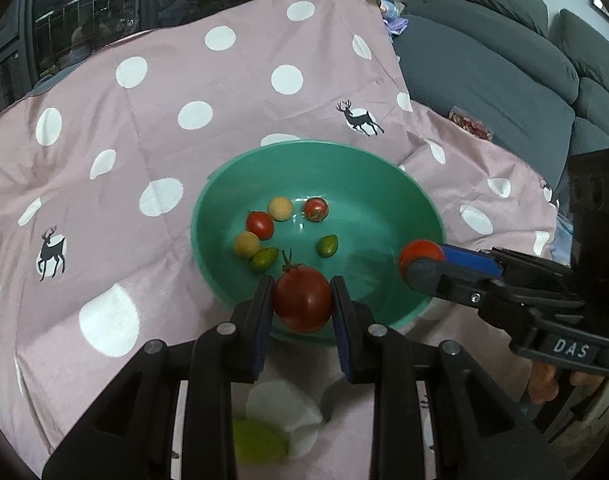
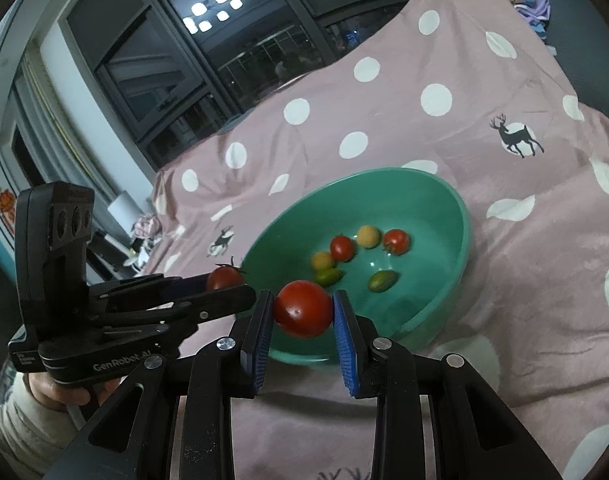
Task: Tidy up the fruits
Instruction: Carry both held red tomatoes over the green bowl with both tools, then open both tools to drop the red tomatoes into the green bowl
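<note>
A green bowl [image 1: 408, 184] stands on a pink dotted cloth and holds two small red tomatoes, two yellow round fruits and two green oval fruits. My left gripper [image 1: 303, 305] is shut on a red tomato with a stem [image 1: 303, 304], held over the bowl's near rim. It also shows in the right wrist view [image 2: 224, 286]. My right gripper [image 2: 303, 312] is shut on a second red tomato [image 2: 304, 309], held over the near rim of the bowl [image 2: 460, 216]. It shows from the side in the left wrist view [image 1: 420, 258].
The pink cloth [image 1: 144, 128] with white dots and deer prints covers the surface. A yellow-green fruit [image 1: 258, 442] lies on the cloth below my left gripper. A grey sofa [image 1: 504, 72] stands at the right. Dark windows [image 2: 164, 60] are behind.
</note>
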